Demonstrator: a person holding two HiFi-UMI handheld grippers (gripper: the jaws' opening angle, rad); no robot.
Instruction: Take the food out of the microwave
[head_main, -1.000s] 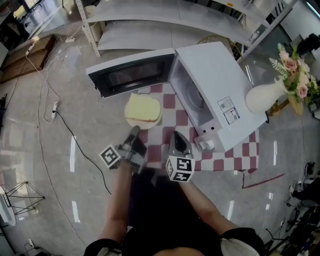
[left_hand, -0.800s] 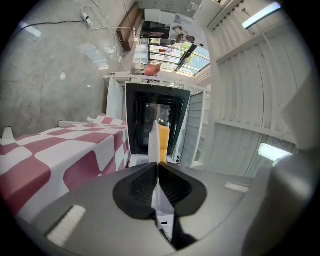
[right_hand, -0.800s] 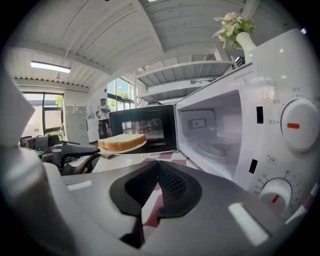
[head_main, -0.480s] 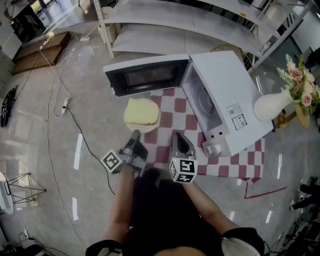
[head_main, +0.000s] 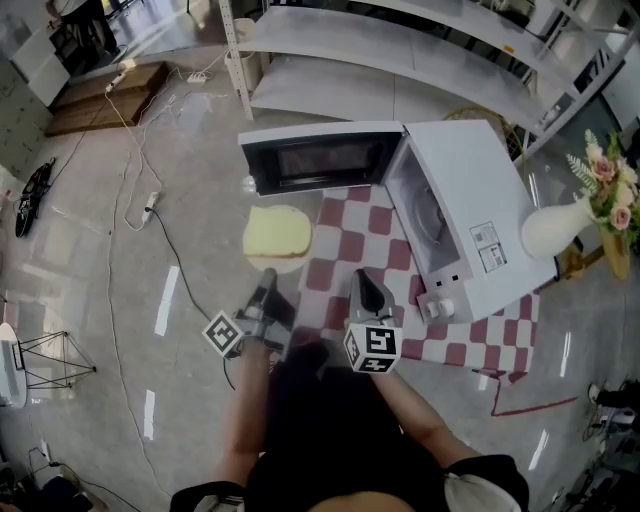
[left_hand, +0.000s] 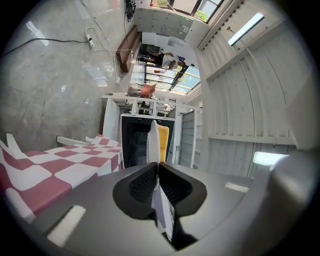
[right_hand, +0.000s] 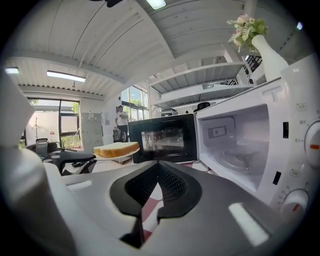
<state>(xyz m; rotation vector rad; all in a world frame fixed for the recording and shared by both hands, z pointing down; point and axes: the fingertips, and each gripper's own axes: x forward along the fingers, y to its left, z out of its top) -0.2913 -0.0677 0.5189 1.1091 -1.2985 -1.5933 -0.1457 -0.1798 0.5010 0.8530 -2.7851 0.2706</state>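
Just ahead, open microwave door (head_main: 320, 160) beyond plate (left_hand: 152, 140) tight in left hand-held gripper (head_main: 268, 284); right hand-held gripper (right_hand: 158, 167) together.

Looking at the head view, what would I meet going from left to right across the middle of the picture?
A power strip on the floor → slice of bread on its plate → white microwave → vase of flowers.

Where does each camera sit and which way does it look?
Head view: on the person's head, looking steeply down at the microwave, left gripper, right gripper, forearms.
Left gripper view: rides the left gripper, looks along jaws shut on the plate of bread, toward the door.
Right gripper view: rides the right gripper, jaws together, empty, facing the microwave's cavity.
Shared: both gripper views show door and plate.
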